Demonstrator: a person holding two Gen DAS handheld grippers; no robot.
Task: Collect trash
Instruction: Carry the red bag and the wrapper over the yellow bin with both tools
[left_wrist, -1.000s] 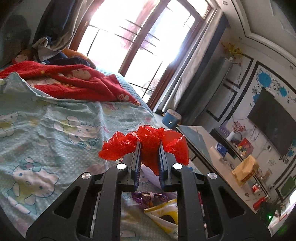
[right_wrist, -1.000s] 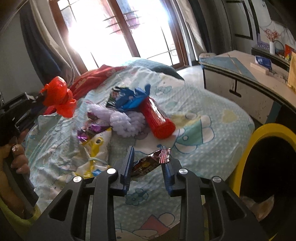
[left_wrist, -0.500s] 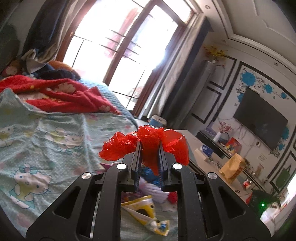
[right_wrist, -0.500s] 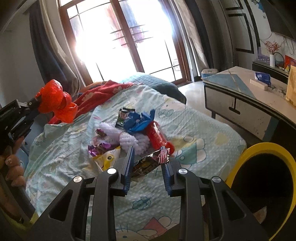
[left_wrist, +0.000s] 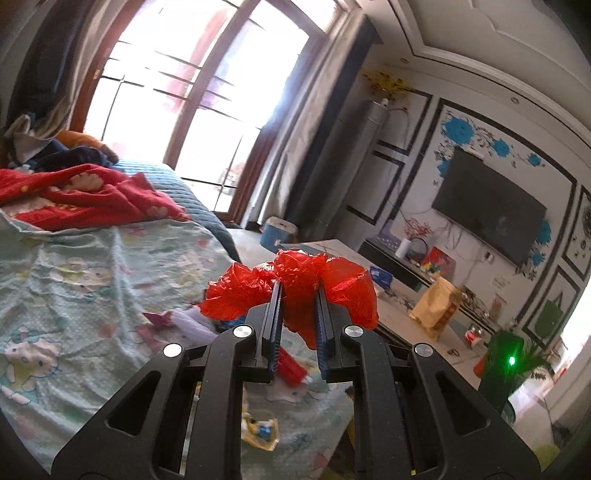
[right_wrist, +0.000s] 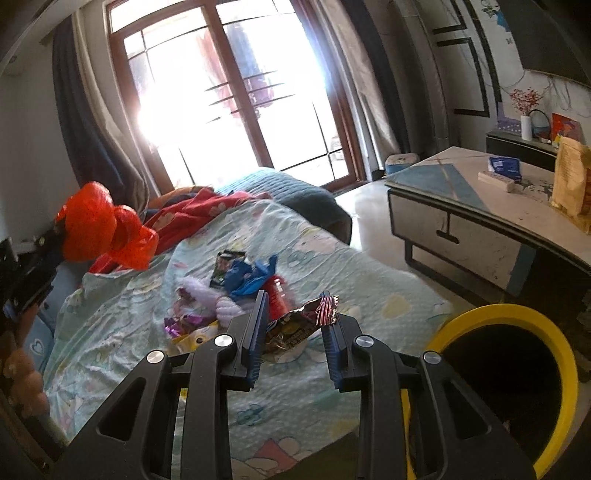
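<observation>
My left gripper (left_wrist: 297, 291) is shut on a crumpled red plastic bag (left_wrist: 295, 288), held up over the bed. From the right wrist view the same red bag (right_wrist: 99, 225) hangs at the far left in the left gripper, with a hand below it. My right gripper (right_wrist: 295, 310) is shut on a dark, shiny snack wrapper (right_wrist: 295, 326), lifted above the bed. A heap of trash (right_wrist: 236, 291) lies on the sheet: a blue wrapper, a red tube, a fluffy white piece and a yellow packet. A yellow-rimmed bin (right_wrist: 506, 384) stands at the lower right.
The bed (right_wrist: 332, 266) carries a pale cartoon sheet and a red blanket (left_wrist: 81, 199) at its far end. A low table (right_wrist: 480, 206) with a paper bag and boxes stands to the right. A TV (left_wrist: 487, 218) hangs on the wall. Bright windows are behind.
Both grippers have risen with their loads. The left view has swung right towards the TV wall. The trash heap now sits lower and farther off in both views.
</observation>
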